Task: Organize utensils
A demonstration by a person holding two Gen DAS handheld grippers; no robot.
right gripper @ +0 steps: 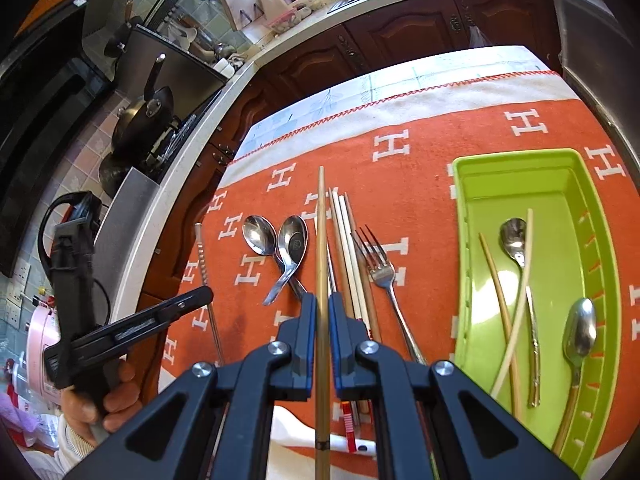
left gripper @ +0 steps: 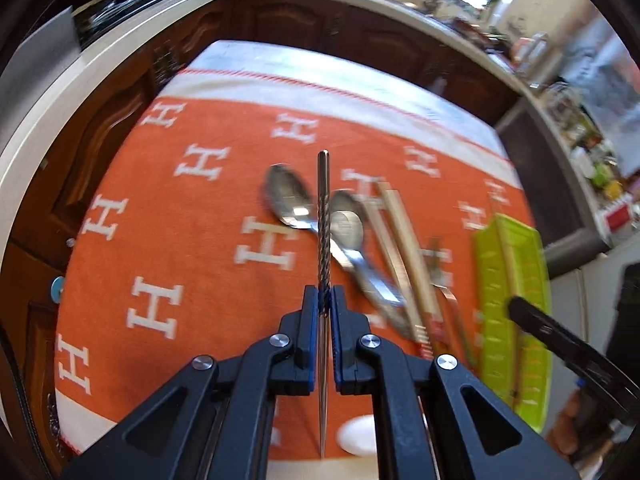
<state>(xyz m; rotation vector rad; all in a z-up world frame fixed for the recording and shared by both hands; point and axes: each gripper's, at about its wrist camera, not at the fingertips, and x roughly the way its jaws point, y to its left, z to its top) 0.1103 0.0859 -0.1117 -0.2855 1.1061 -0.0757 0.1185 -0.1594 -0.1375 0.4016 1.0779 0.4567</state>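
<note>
while each gripper (left gripper: 324, 300) (right gripper: 322, 305) clamps a chopstick (left gripper: 323, 216) (right gripper: 321, 240), green tray (right gripper: 464, 280) holds spoons (right gripper: 580, 330), chopsticks

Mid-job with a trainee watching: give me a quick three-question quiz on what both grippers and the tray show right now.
1. True or false: the left gripper is shut on a metal chopstick.
2. What does the right gripper hold? A) fork B) wooden chopstick C) spoon
3. Fill in: the fork lies on the ____, outside the green tray.

Key: 1 true; 2 B, the wooden chopstick; 3 the orange cloth.
</note>
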